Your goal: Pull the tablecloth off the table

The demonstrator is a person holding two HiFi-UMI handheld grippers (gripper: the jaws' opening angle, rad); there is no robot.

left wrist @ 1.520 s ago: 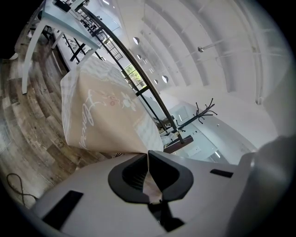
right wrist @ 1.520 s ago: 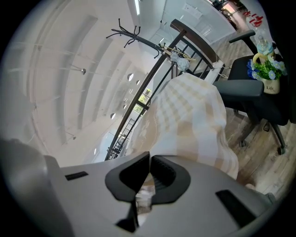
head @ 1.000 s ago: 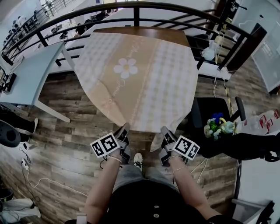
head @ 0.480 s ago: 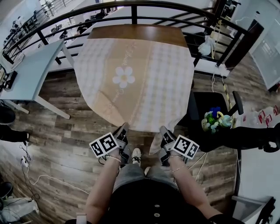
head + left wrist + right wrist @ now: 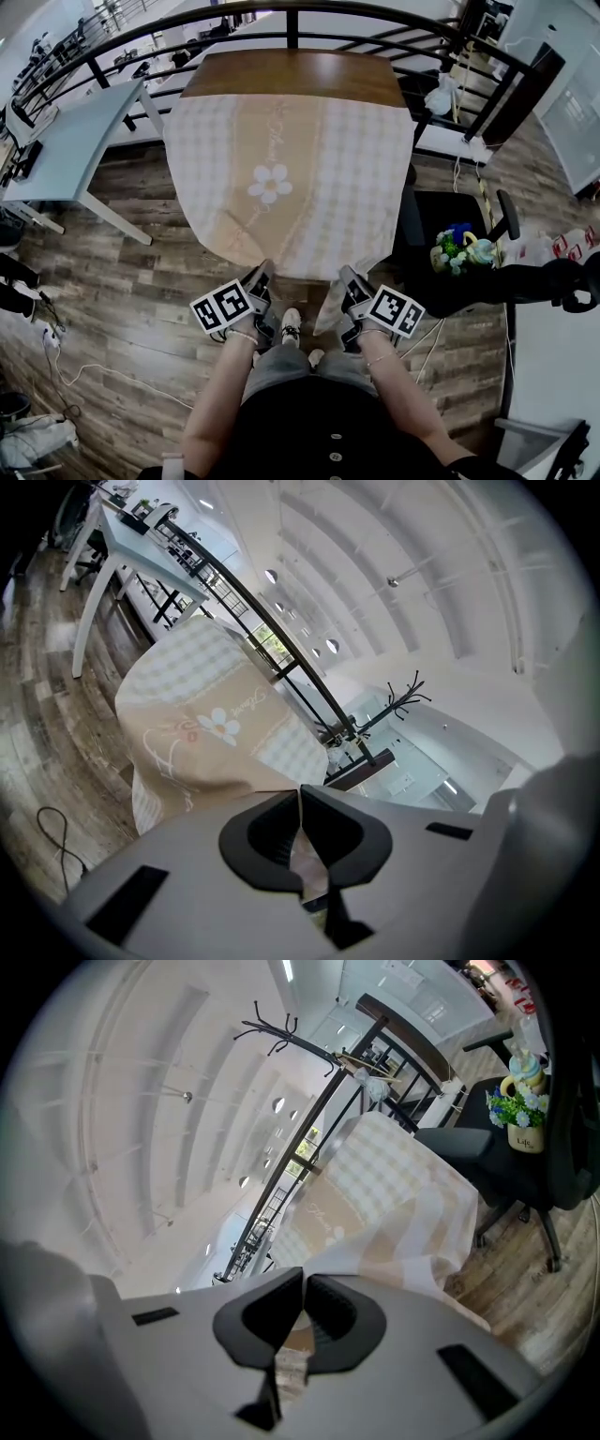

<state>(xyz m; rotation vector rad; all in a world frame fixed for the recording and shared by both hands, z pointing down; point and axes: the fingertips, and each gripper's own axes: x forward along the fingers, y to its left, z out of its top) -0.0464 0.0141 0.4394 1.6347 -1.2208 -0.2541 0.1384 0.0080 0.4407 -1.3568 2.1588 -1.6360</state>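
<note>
A beige and white checked tablecloth with a white flower print covers most of a wooden table; a strip of bare wood shows at the far end. Its near edge hangs off the table toward me. My left gripper is shut on the cloth's near left edge, and cloth shows pinched between its black pads. My right gripper is shut on the near right edge, with cloth caught between its pads as well.
A black curved railing runs behind the table. A light blue table stands to the left. A black chair with a flower pot sits at the right. Cables lie on the wood floor; my shoes are below the cloth.
Both grippers have drawn back toward me with the cloth's edge in them. The cloth has slid along the table, so more bare wood shows at the far end.
</note>
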